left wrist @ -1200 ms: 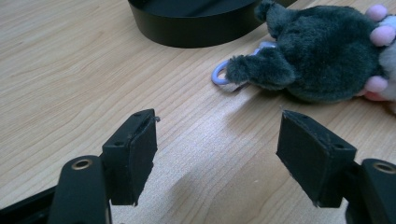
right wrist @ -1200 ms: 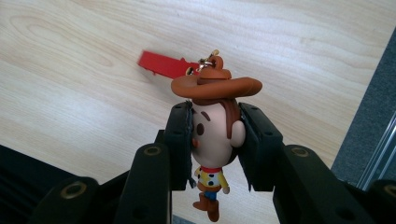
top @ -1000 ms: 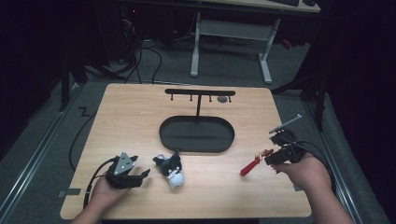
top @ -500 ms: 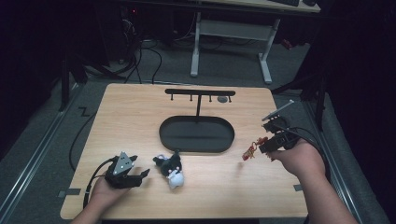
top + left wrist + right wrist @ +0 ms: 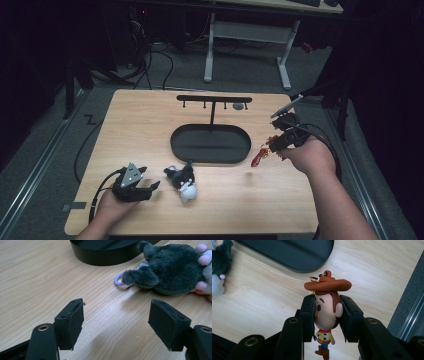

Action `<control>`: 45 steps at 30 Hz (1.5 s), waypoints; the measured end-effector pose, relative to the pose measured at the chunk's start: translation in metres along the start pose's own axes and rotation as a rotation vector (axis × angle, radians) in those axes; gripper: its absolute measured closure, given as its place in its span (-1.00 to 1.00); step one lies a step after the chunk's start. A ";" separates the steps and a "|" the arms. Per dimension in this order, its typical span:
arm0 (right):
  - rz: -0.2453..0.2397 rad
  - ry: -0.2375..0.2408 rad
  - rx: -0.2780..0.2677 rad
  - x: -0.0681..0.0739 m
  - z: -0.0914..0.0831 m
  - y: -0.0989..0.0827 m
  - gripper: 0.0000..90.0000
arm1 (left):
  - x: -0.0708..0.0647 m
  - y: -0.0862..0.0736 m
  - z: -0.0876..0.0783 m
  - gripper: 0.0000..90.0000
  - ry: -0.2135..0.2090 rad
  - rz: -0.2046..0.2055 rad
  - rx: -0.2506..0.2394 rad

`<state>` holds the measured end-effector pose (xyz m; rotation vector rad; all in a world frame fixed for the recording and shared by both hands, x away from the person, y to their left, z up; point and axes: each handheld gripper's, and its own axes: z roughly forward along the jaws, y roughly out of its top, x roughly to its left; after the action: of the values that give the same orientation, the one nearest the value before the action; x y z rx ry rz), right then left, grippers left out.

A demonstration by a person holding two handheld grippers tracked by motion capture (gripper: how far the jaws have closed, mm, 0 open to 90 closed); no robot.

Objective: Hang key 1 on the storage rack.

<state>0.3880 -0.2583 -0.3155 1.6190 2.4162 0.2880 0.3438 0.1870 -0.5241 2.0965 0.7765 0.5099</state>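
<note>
A small cowboy figure with a brown hat and a metal ring on top sits between the jaws of my right gripper, which is shut on its head. In the high view that right gripper hangs above the table's right side, and a red part of the cowboy figure dangles below it. A dark grey and white plush toy with a lilac ring lies near the front. My left gripper rests just left of it, open, with bare wood between the left gripper's jaws.
A black oval base carries a T-shaped hanger bar with small hooks at mid-table. The oval base's wall is just beyond the plush. The table's right edge lies under my right hand.
My right gripper has lifted the cowboy figure off the table and carried it back and to the right. The left gripper and the plush have stayed put.
</note>
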 end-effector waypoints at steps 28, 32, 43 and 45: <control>0.006 -0.002 -0.001 0.002 0.009 0.047 0.49 | 0.002 -0.001 0.000 -0.37 -0.002 0.000 0.005; -0.001 -0.005 0.003 0.003 0.010 0.055 0.50 | 0.002 -0.001 0.000 -0.37 -0.003 -0.002 0.003; 0.005 -0.024 -0.013 0.003 0.009 0.076 0.49 | 0.003 -0.001 0.000 -0.42 -0.008 -0.013 -0.001; 0.005 -0.025 -0.018 0.003 0.009 0.079 0.49 | 0.003 -0.001 0.000 -0.42 -0.007 -0.014 -0.002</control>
<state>0.4588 -0.2254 -0.3017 1.6120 2.3850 0.2877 0.3461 0.1896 -0.5245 2.0882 0.7855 0.4955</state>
